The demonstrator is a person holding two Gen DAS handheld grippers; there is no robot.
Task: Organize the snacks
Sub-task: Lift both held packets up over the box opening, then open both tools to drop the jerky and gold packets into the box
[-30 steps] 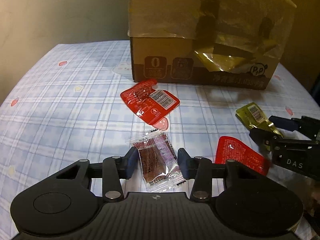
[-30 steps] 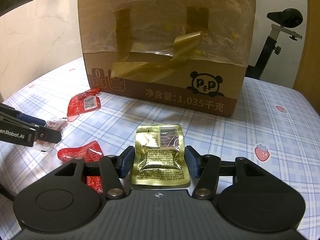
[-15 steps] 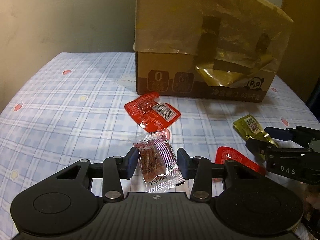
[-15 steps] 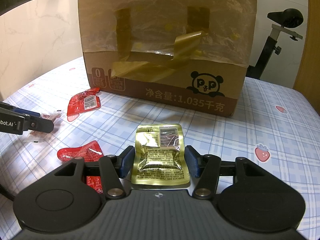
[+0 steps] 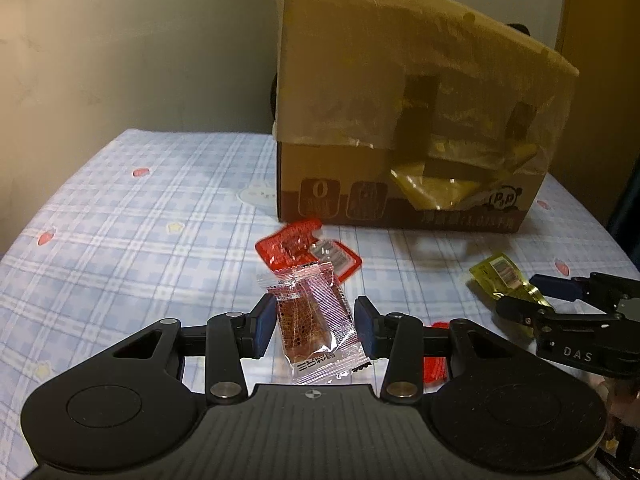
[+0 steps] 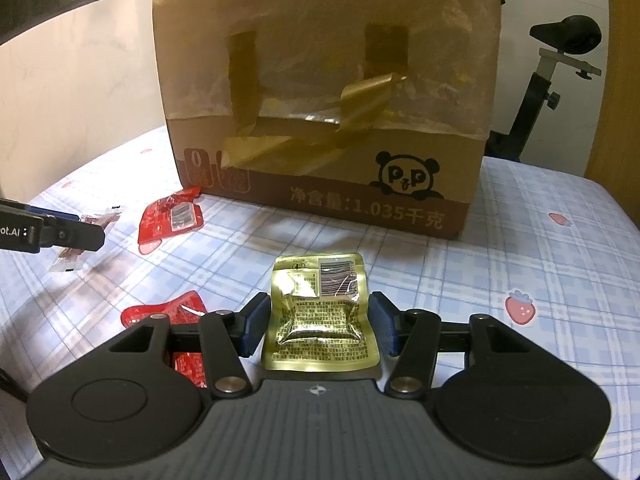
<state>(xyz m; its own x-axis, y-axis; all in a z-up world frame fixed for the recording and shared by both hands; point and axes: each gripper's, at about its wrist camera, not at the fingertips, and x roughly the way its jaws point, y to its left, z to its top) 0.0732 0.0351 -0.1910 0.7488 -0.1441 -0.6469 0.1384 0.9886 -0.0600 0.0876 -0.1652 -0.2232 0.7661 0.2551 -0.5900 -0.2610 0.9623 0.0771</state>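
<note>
My left gripper [image 5: 316,322] is shut on a clear packet [image 5: 308,320] with a brown snack inside, and holds it just above the table. The right wrist view shows that gripper [image 6: 90,226] at the far left, the packet's shadow beneath it. Between the blue pads of my right gripper [image 6: 320,324] is a gold foil packet [image 6: 320,312], pressed at both sides. One red packet [image 5: 288,248] lies in front of the cardboard box [image 5: 400,208]. A second red packet [image 6: 164,312] lies near my right gripper's left finger.
The tall taped box [image 6: 320,80] with a panda print stands at the back of the blue plaid tablecloth [image 6: 540,240]. A black stand with a saddle [image 6: 560,40] rises behind the table at the right. A pale wall [image 5: 120,60] closes the left side.
The left gripper has tipped upward and risen a little with the clear packet, so more of the box top shows. The right gripper and gold packet have not moved.
</note>
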